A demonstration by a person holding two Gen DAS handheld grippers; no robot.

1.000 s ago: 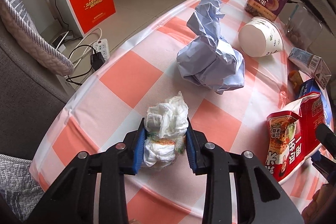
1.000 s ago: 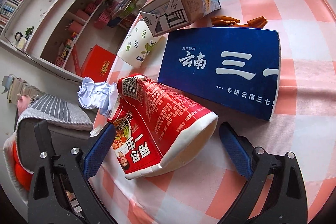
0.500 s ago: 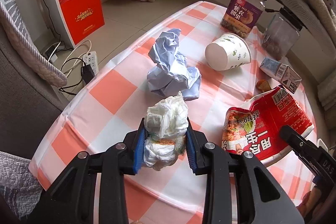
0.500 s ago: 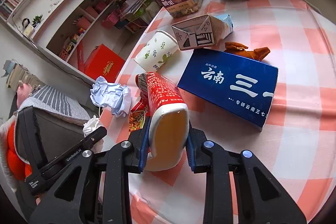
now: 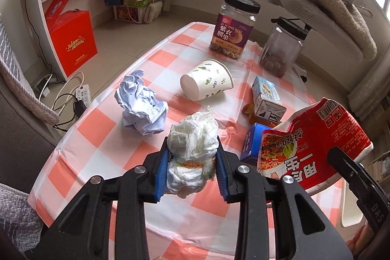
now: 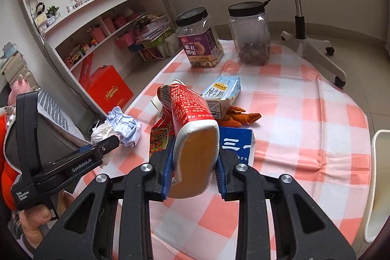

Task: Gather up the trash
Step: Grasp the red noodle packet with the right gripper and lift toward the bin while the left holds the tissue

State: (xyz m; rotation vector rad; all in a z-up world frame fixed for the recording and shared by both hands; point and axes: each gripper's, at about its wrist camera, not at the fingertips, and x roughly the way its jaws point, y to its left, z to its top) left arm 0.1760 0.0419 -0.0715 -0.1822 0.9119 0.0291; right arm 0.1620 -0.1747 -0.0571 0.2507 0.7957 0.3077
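The tablecloth (image 5: 80,138) looks like thin, smooth plastic sheet with a soft sheen and fold creases. The white tissue wad (image 5: 195,138) is soft, matt, crinkled paper. The pale blue paper ball (image 5: 143,109) is matt and sharply creased. The red noodle cup (image 6: 195,128) is glossy printed card, crushed, with a smooth tan inside. The paper cup (image 5: 207,82) is matt. The two jars (image 6: 202,40) are clear, shiny plastic with black lids. The milk carton (image 6: 221,94) is smooth coated card. The gripper pads (image 5: 162,169) are ribbed blue rubber on matt black plastic arms.
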